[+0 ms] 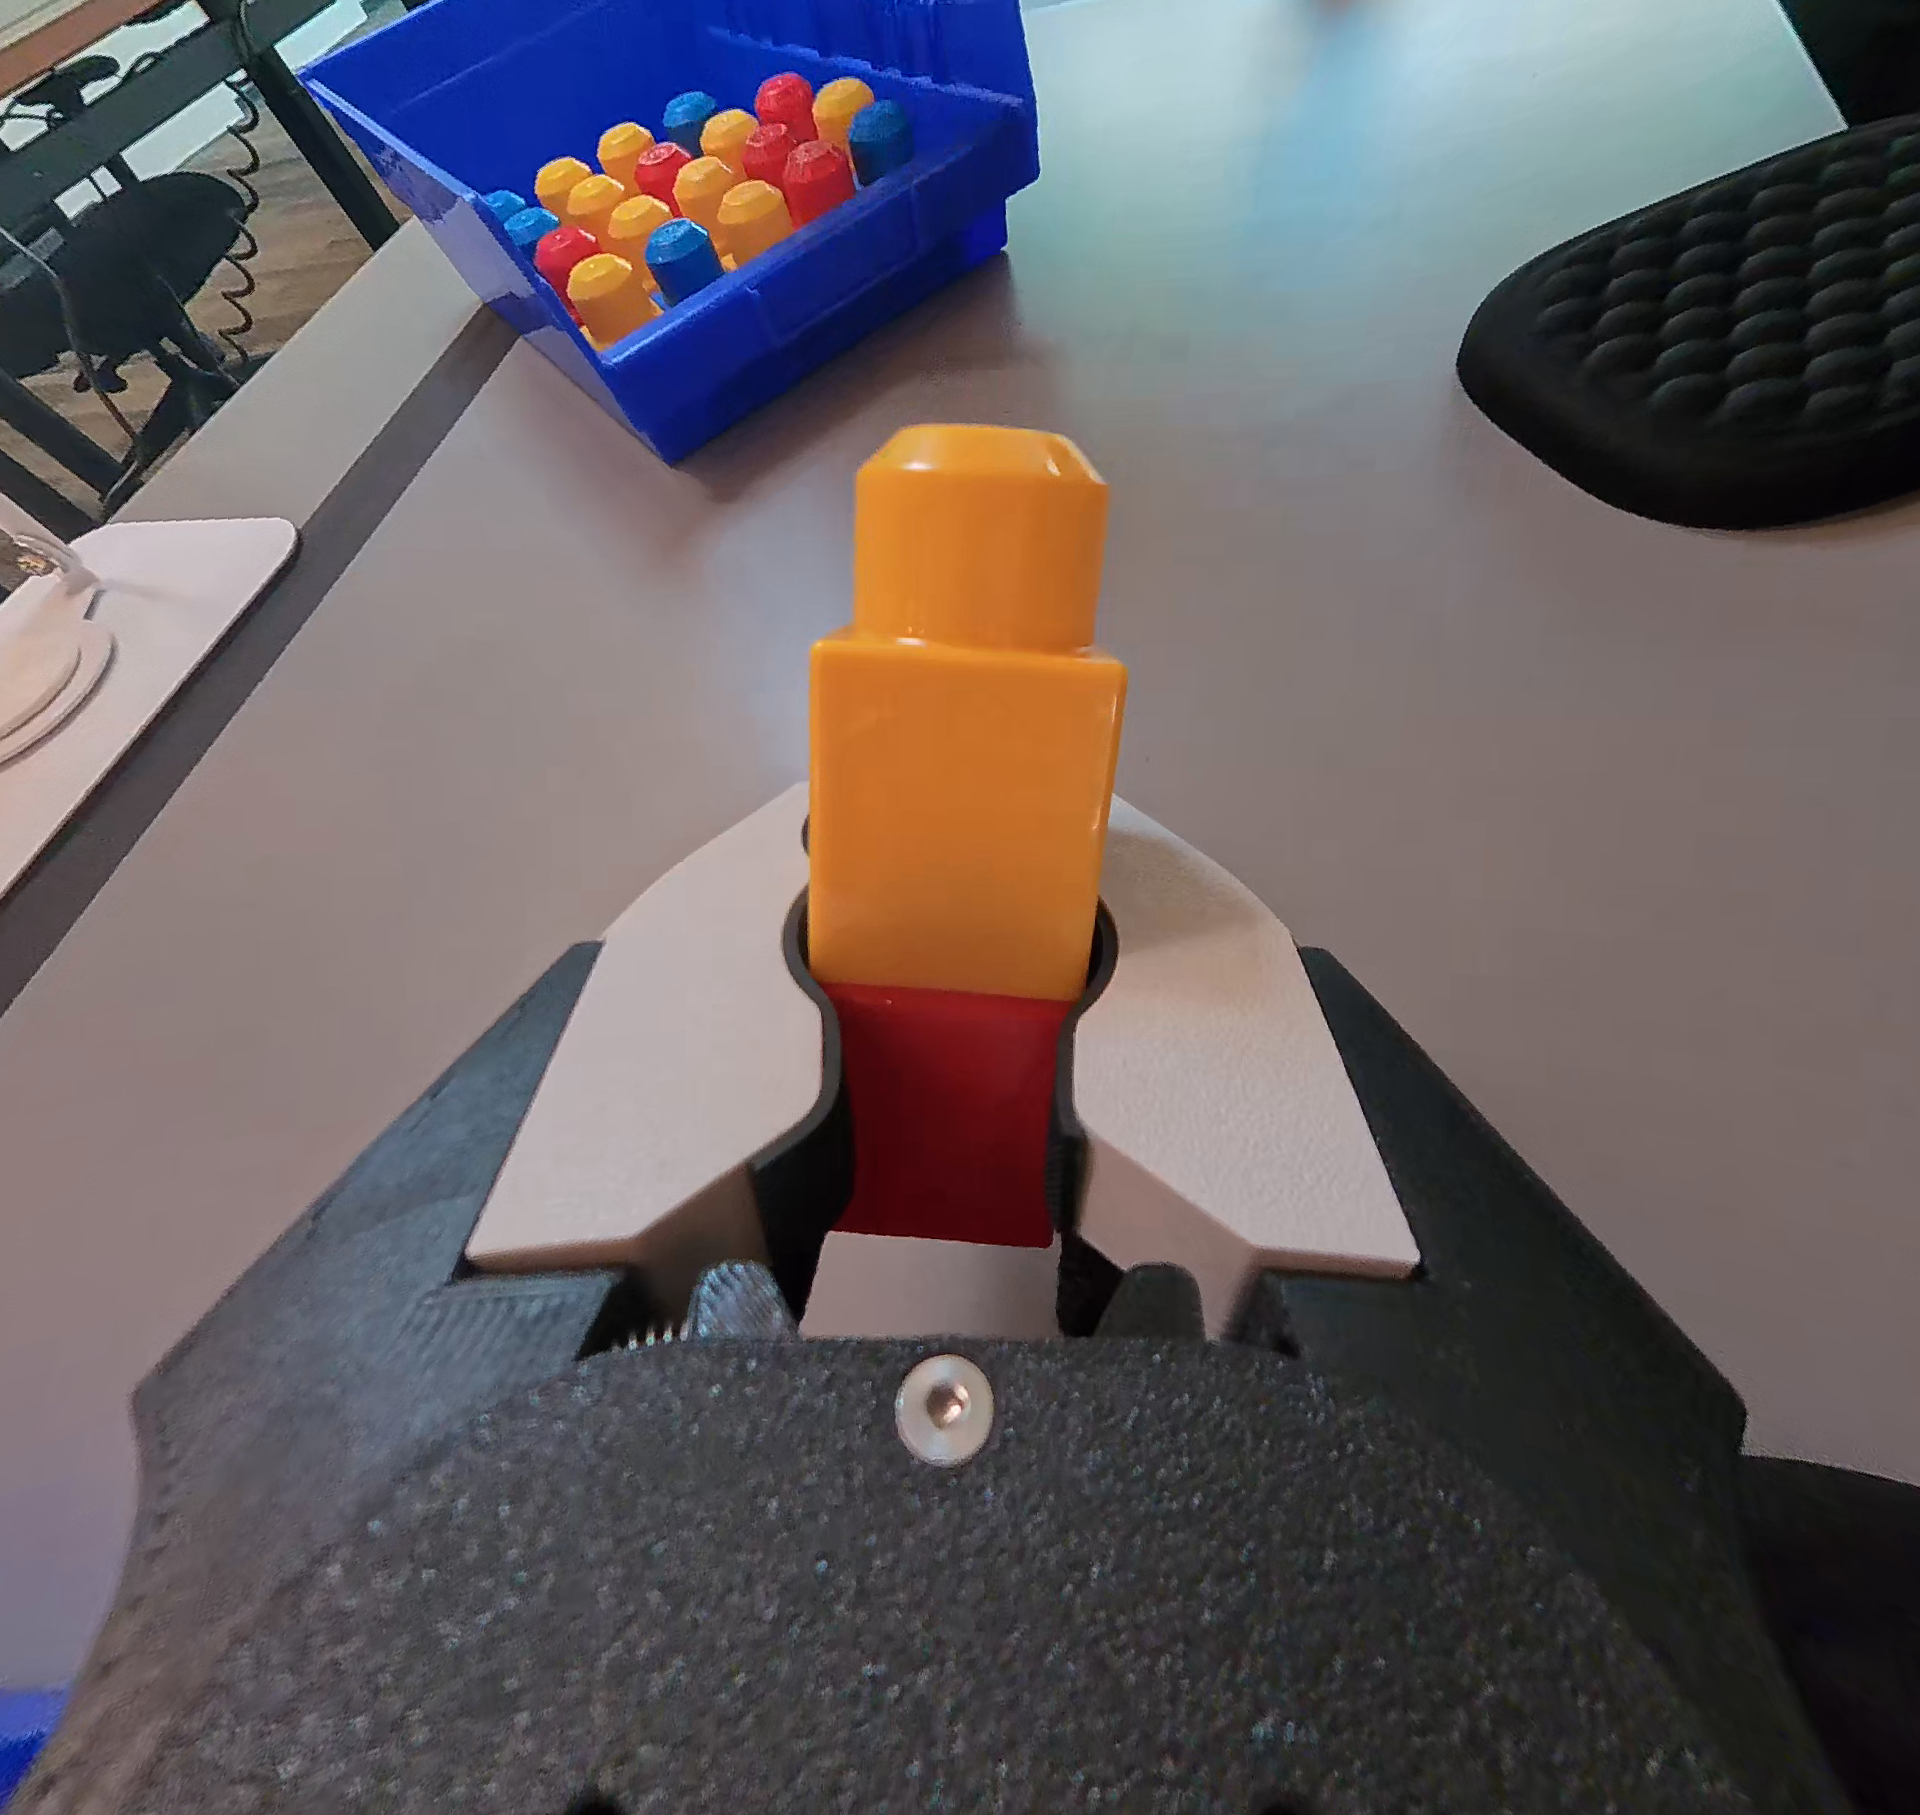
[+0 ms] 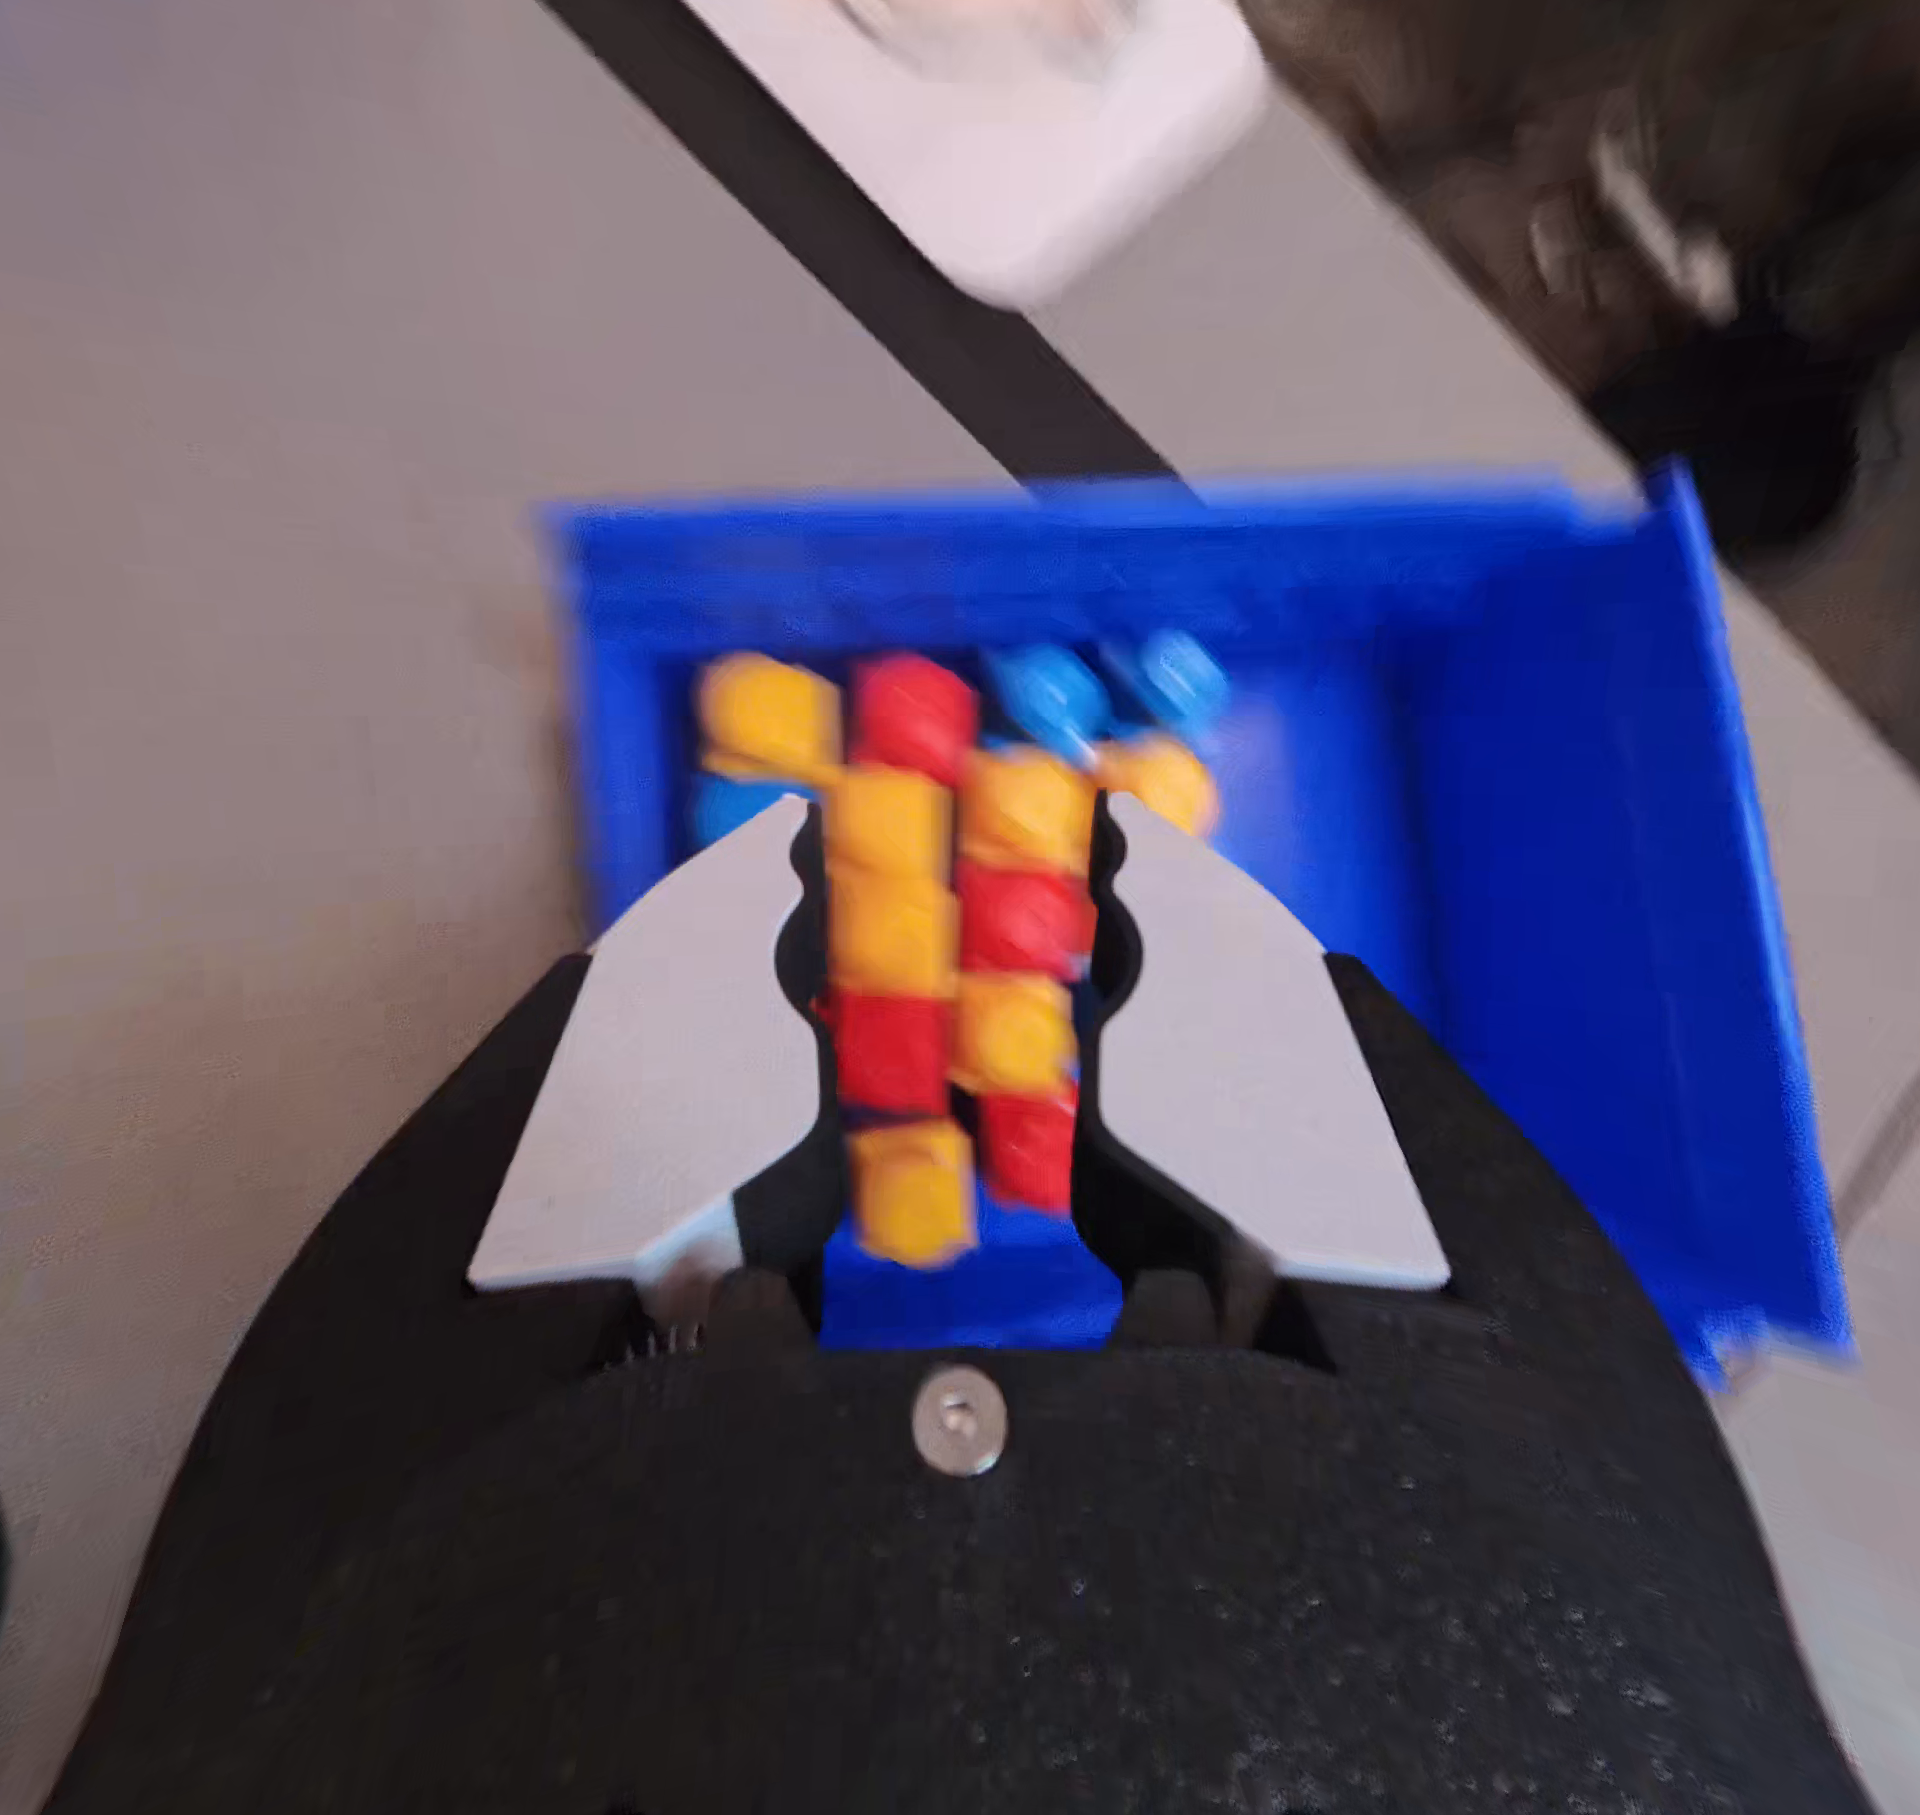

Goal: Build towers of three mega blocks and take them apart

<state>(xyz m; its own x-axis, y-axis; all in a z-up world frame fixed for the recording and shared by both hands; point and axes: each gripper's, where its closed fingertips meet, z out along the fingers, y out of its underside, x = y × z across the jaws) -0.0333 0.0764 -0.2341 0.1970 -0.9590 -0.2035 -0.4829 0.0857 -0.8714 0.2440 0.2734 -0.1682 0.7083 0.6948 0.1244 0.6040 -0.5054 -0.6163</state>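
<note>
Here, line by line:

Left gripper (image 1: 958, 944): black textured body with pale grey finger plates, closed onto a two-block stack; clamped on the red square plastic block (image 1: 948, 1111), with the orange plastic block with a rounded stud (image 1: 966, 716) plugged on top and jutting forward past the fingertips.

Stack position: held above the table, in line with the fingers, well short of the bin.

Right gripper (image 2: 956, 809): same black and grey build, held over the bin, jaws narrowly apart with nothing between them; blurred view.

Blue plastic storage bin (image 1: 831, 342): open-topped, with a low front wall, resting on the table ahead and to the left in the left wrist view; directly below the fingers in the right wrist view (image 2: 1507, 830).

Loose blocks in the bin (image 1: 707, 191): orange, red and blue, standing stud-up in tight rows; seen from above in the right wrist view (image 2: 935, 934).

Surface: smooth matte grey-mauve tabletop (image 1: 1351, 726), with a dark edge strip along its left side.

Black dimpled cushion pad (image 1: 1714, 331): lying on the table at right, apart from the bin.

Pale rounded-corner mat (image 1: 156, 622): on a neighbouring surface at left, across the dark strip.

Room: office setting with wood-look floor, dark chair (image 1: 114, 279) and desk legs at upper left.
</note>
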